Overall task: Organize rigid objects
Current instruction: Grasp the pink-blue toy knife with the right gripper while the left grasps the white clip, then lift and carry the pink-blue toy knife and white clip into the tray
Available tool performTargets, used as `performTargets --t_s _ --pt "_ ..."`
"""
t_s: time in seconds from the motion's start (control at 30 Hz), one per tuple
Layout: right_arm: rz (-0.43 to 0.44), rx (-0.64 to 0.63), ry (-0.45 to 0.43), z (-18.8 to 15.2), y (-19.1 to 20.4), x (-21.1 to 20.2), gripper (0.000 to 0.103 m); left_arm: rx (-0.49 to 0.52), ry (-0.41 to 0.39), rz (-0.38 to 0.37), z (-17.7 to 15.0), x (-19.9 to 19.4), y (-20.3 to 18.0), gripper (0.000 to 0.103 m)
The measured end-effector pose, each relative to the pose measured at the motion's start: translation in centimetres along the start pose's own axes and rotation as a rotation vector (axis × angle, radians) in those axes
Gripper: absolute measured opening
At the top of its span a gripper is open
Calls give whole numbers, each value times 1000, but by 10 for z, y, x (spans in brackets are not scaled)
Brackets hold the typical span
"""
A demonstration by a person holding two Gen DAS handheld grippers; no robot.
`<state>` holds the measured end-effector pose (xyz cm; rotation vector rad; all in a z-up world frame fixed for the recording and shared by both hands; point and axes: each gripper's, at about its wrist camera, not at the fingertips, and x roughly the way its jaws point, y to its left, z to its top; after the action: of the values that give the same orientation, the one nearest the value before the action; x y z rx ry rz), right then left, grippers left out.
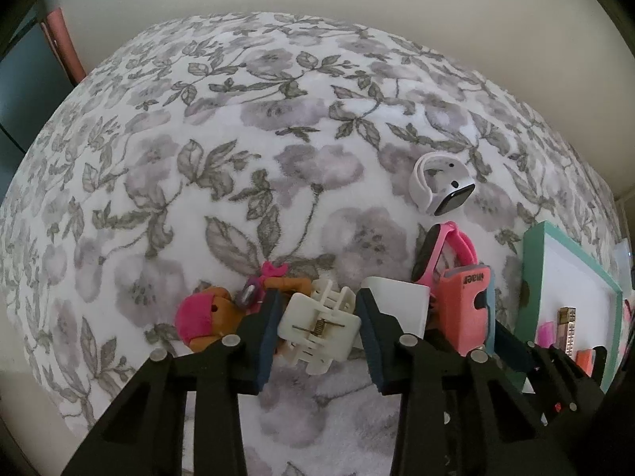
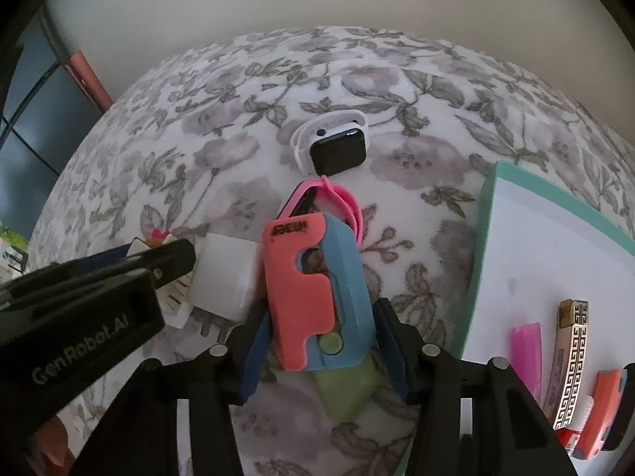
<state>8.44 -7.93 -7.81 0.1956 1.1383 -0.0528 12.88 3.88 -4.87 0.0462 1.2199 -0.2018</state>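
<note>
Both grippers straddle hard plastic pieces beside the teal tray

Your right gripper (image 2: 323, 353) has its fingers spread either side of the coral-and-blue folding cutter (image 2: 317, 289), pads near its flanks but not visibly pressing. It looks light, stiff and smooth, so close on the flat sides low near the pivot, not on the green tip. Your left gripper (image 1: 317, 337) stands open around the cream spring clip (image 1: 319, 327); it is light but ribbed and springy, so take it across its solid body. The teal tray (image 2: 482, 238) lies just right of your right gripper.
</note>
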Motion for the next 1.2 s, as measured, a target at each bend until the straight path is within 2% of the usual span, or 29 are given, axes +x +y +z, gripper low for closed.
performTargets --t_s 0.1,0.43,0.7,0.93,1.2 --pt "10 17 -2 0 -4 -1 47 -5 -2 -10 0 0 2 40" --pt "38 79 -6 -2 -15 -10 47 -29 -11 -29 0 -7 2 40" --pt "75 142 -46 -2 -29 -31 46 -11 -87 -48 3 -36 -12 40" --pt "98 193 -113 -1 -41 -67 47 19 -155 -63 2 -64 -30 40" --pt "61 240 -161 -8 -59 -107 46 72 -208 -73 -5 -86 -56 40"
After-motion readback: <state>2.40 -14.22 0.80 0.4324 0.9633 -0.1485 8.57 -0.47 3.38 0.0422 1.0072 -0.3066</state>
